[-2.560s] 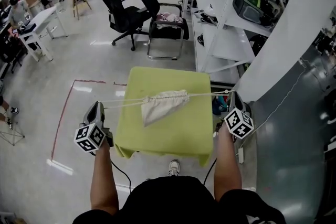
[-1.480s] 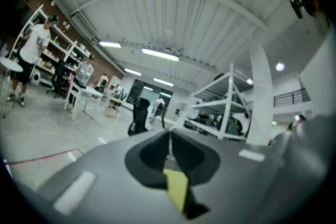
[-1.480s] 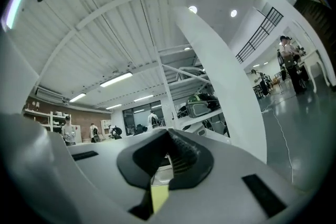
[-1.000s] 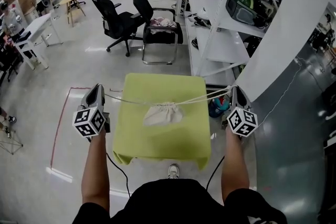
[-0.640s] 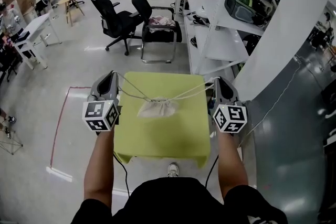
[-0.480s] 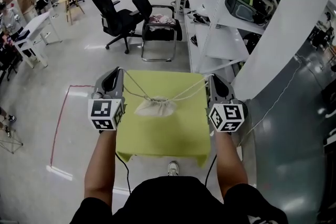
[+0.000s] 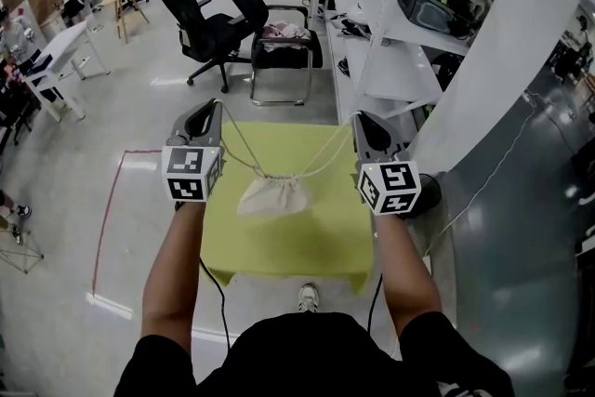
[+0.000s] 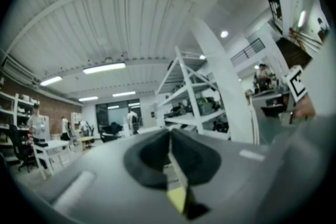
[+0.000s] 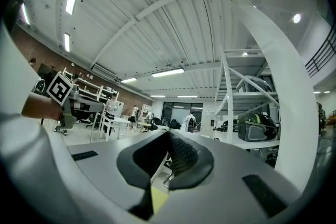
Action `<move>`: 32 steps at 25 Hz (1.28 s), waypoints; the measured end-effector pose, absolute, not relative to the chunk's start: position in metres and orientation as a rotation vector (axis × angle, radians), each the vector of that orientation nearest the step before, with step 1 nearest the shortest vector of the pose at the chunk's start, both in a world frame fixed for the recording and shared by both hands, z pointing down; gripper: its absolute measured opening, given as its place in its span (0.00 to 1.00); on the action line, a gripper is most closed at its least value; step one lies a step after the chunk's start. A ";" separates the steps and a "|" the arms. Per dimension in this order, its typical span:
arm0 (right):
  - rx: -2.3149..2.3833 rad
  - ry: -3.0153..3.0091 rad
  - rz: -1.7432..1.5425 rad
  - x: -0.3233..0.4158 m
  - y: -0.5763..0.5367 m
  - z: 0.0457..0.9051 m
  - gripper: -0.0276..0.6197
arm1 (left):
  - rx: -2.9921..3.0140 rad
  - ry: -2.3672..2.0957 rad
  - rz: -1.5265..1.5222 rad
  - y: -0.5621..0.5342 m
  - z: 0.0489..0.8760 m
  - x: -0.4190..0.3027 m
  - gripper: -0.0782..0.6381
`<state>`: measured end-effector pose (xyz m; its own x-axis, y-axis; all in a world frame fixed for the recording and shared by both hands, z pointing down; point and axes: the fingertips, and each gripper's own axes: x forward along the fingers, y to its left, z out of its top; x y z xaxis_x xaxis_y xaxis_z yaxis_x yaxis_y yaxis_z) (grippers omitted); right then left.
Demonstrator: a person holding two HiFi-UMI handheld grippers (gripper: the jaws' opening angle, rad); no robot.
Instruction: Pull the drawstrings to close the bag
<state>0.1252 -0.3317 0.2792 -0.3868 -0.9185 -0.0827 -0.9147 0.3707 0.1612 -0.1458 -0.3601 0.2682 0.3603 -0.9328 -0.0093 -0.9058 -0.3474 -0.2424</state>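
Observation:
A cream cloth bag (image 7: 272, 197) sits over the middle of the green-covered table (image 7: 316, 242), its mouth gathered tight. Whether it rests on the cloth or hangs just above it I cannot tell. White drawstrings (image 7: 242, 152) rise from the mouth in a V to both grippers. My left gripper (image 7: 218, 105) is above the table's far left corner, shut on its cord end. Over the far right corner my right gripper (image 7: 354, 118) is shut on the other cord (image 7: 326, 150). In the left gripper view the jaws (image 8: 169, 134) are pressed together and point level into the room; likewise in the right gripper view (image 9: 168, 135).
Two black chairs (image 7: 206, 25) stand beyond the table, one (image 7: 284, 40) holding pink cloth. White shelving (image 7: 402, 9) and a white wall (image 7: 507, 42) run along the right. Red tape (image 7: 107, 218) marks the floor at left. People sit at desks (image 7: 42, 60) far left.
Both grippers moved inward from beside the table toward its far corners and rose. The cords went from a nearly straight line to a V. The bag shifted slightly toward me.

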 end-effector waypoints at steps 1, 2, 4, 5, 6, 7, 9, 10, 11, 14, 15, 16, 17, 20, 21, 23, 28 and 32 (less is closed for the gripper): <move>1.728 -2.581 -0.290 0.126 -0.335 0.277 0.05 | -2.410 1.658 -0.193 -0.364 0.266 -0.145 0.13; 1.731 -2.579 -0.297 0.127 -0.339 0.274 0.05 | -2.405 1.658 -0.193 -0.369 0.264 -0.143 0.13; 1.741 -2.580 -0.309 0.130 -0.347 0.268 0.05 | -2.396 1.654 -0.195 -0.377 0.259 -0.139 0.13; 1.746 -2.581 -0.316 0.132 -0.351 0.264 0.05 | -2.392 1.651 -0.198 -0.382 0.256 -0.137 0.13; 1.751 -2.582 -0.325 0.133 -0.355 0.261 0.05 | -2.388 1.648 -0.199 -0.386 0.253 -0.135 0.13; 1.755 -2.584 -0.336 0.134 -0.358 0.257 0.06 | -2.384 1.644 -0.197 -0.389 0.251 -0.133 0.13; 1.762 -2.584 -0.362 0.134 -0.361 0.250 0.05 | -2.374 1.644 -0.183 -0.392 0.246 -0.134 0.13; 1.764 -2.583 -0.374 0.134 -0.361 0.248 0.06 | -2.370 1.648 -0.175 -0.393 0.245 -0.135 0.13; 1.763 -2.580 -0.382 0.133 -0.361 0.248 0.06 | -2.369 1.653 -0.170 -0.393 0.246 -0.136 0.13; 1.731 -2.557 -0.354 0.132 -0.358 0.268 0.06 | -2.397 1.674 -0.202 -0.389 0.270 -0.138 0.13; 1.713 -2.547 -0.326 0.131 -0.356 0.281 0.06 | -2.418 1.690 -0.228 -0.386 0.284 -0.139 0.13; 1.695 -2.536 -0.290 0.130 -0.353 0.296 0.06 | -2.442 1.707 -0.258 -0.383 0.299 -0.141 0.13; 1.679 -2.524 -0.251 0.129 -0.351 0.311 0.06 | -2.467 1.722 -0.286 -0.379 0.315 -0.141 0.13; 1.636 -2.497 -0.147 0.127 -0.338 0.352 0.06 | -2.538 1.747 -0.351 -0.365 0.358 -0.141 0.13; 1.618 -2.489 -0.118 0.126 -0.333 0.364 0.06 | -2.558 1.751 -0.369 -0.359 0.370 -0.141 0.13; 1.582 -2.475 -0.072 0.124 -0.325 0.385 0.06 | -2.592 1.758 -0.401 -0.349 0.390 -0.139 0.13; 1.530 -2.458 0.014 0.119 -0.306 0.422 0.06 | -2.648 1.798 -0.462 -0.326 0.434 -0.138 0.13; 1.502 -2.437 0.080 0.114 -0.291 0.446 0.06 | -2.695 1.830 -0.514 -0.306 0.465 -0.140 0.13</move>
<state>0.1143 -0.2909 0.4465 -0.4221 -0.8680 0.2616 -0.8832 0.4588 0.0972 -0.1400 -0.3058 0.4655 0.3397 -0.8771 0.3395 -0.9257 -0.3756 -0.0442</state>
